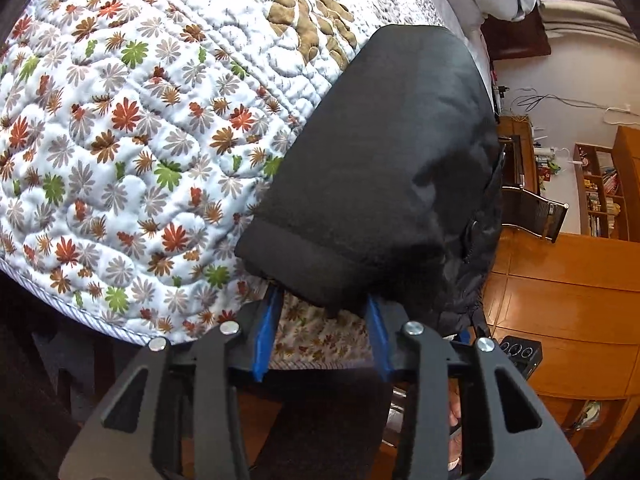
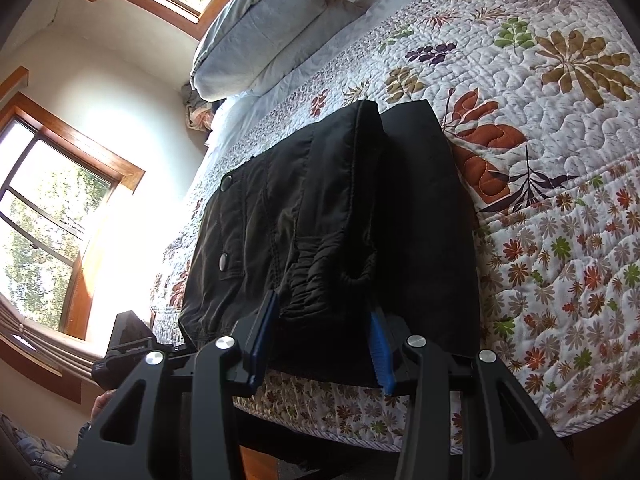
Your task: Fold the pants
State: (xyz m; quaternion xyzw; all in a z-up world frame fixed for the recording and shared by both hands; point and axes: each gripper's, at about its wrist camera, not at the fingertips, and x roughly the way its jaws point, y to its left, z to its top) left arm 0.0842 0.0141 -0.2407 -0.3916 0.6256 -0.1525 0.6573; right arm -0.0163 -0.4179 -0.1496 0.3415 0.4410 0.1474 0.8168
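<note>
The black pants (image 1: 380, 160) lie folded along the near edge of a bed covered by a floral quilt (image 1: 120, 140). In the left wrist view my left gripper (image 1: 323, 298) holds the hemmed leg end, the cloth bunched between its blue pads (image 1: 266, 322) and hiding the tips. In the right wrist view the pants (image 2: 320, 208) show their elastic waistband and snap buttons. My right gripper (image 2: 324, 304) is shut on the gathered waistband at the bed edge. Part of the folded layers beneath is hidden.
The quilt (image 2: 560, 160) spreads wide beyond the pants. Grey pillows (image 2: 272, 28) lie at the head of the bed. Windows (image 2: 52, 208) stand beside the bed. A wooden floor (image 1: 560, 300), a chair (image 1: 532, 208) and a bookshelf (image 1: 600, 192) lie past the bed.
</note>
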